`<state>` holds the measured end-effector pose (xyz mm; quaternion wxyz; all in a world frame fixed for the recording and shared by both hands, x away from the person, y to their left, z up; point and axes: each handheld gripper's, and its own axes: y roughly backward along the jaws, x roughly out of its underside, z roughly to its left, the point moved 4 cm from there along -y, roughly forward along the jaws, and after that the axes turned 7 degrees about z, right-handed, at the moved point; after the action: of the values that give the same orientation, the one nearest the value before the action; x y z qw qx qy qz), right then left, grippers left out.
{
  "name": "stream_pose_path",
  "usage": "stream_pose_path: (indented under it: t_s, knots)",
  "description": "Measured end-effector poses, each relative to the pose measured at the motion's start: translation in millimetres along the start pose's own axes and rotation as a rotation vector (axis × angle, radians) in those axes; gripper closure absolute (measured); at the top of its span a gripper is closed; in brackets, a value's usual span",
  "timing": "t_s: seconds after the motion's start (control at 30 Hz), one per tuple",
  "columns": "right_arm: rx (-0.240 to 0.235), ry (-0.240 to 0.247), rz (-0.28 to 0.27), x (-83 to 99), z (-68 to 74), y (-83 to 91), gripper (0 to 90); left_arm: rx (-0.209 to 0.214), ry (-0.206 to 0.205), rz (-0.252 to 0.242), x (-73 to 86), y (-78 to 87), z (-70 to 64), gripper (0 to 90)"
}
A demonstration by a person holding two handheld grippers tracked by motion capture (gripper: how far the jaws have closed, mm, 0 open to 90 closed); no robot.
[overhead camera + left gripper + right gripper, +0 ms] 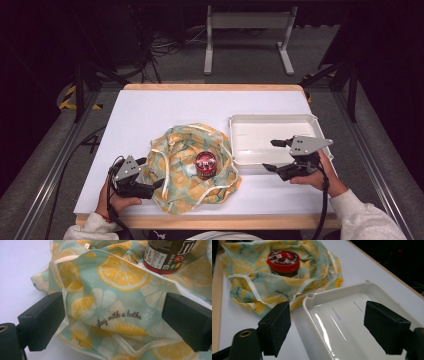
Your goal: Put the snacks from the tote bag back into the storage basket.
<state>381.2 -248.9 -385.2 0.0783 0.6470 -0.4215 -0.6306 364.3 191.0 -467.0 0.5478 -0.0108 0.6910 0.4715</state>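
One lemon-print cloth (192,167) lies rumpled on the white surface (150,115), near its front edge. One small jar with a red lid (205,164) stands upright in the middle of the cloth, the folds rising around it. Just right of the cloth sits one white plastic tray (272,135), holding nothing.

There are two hand-held grippers. The left hand-held gripper (150,187) sits at the cloth's left edge, its jaws spread wide over the printed fabric without pinching it. The right hand-held gripper (274,155) hovers over the tray's front right part, jaws likewise wide apart and gripping nothing.
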Motion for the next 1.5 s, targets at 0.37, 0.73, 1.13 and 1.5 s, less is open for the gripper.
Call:
stream_pose_path:
  t_s: [0.37,0.73,1.13,1.5]
  knots:
    - [-0.076,0.134,0.074,-49.3,14.9,-58.5,22.6,-0.005,-0.010,0.013,-3.1,-3.5,0.9,5.6]
    - [-0.161,0.241,0.140,-84.0,33.3,-93.0,22.7,0.004,-0.014,0.013,-2.9,-3.6,0.1,5.6]
    - [-0.230,0.291,0.268,-101.9,45.3,-125.4,19.1,0.009,-0.017,0.012,-2.8,-3.6,-0.8,5.6]
    - [-0.270,0.283,0.367,-102.4,48.3,-150.3,18.1,0.011,-0.016,0.012,-1.1,-2.7,-0.9,5.6]
